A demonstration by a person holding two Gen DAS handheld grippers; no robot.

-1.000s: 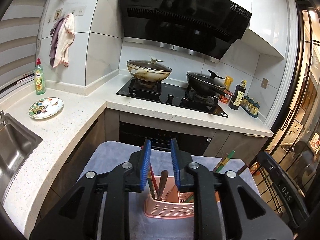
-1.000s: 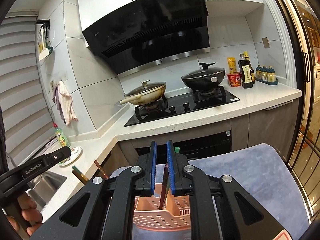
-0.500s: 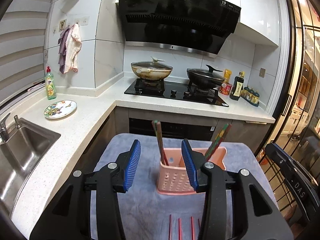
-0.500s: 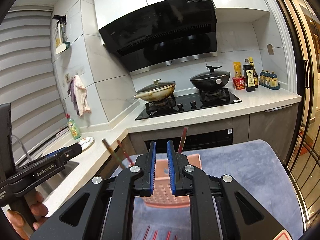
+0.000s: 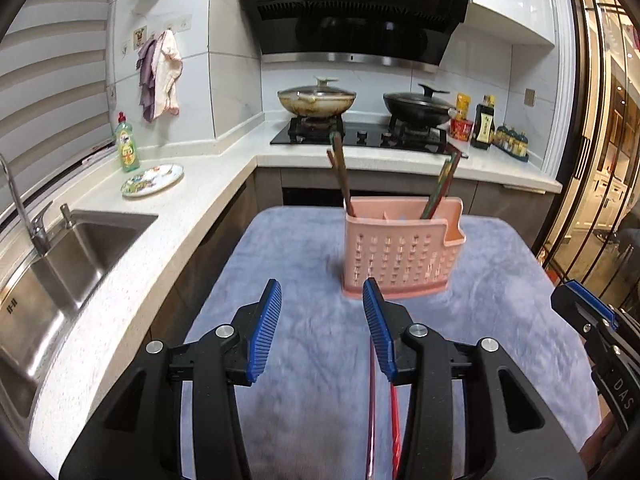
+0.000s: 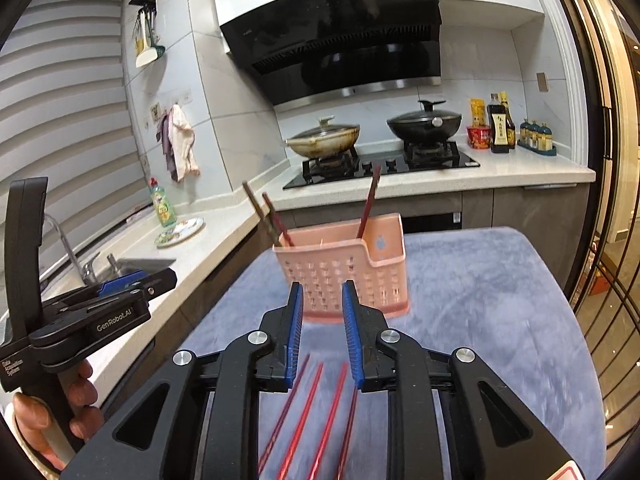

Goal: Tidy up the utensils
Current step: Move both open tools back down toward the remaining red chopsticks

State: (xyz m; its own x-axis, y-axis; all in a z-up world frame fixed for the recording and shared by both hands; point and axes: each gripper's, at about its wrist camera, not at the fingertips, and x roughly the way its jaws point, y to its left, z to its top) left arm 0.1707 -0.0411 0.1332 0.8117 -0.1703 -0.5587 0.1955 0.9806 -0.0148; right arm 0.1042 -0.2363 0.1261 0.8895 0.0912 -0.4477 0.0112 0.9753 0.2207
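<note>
Both grippers have pulled back from the pink utensil basket, which now stands upright and apart from them on the grey-blue cloth. A second ago they were right over it. The left gripper hangs in front of the basket, jaws spread wide and holding nothing. The right gripper, shut until now, has parted its jaws a little and is also empty. Dark chopsticks lean out of the basket's left compartment, and another pair out of its right. Four red chopsticks lie loose on the cloth on the near side of the basket, under the right gripper.
</note>
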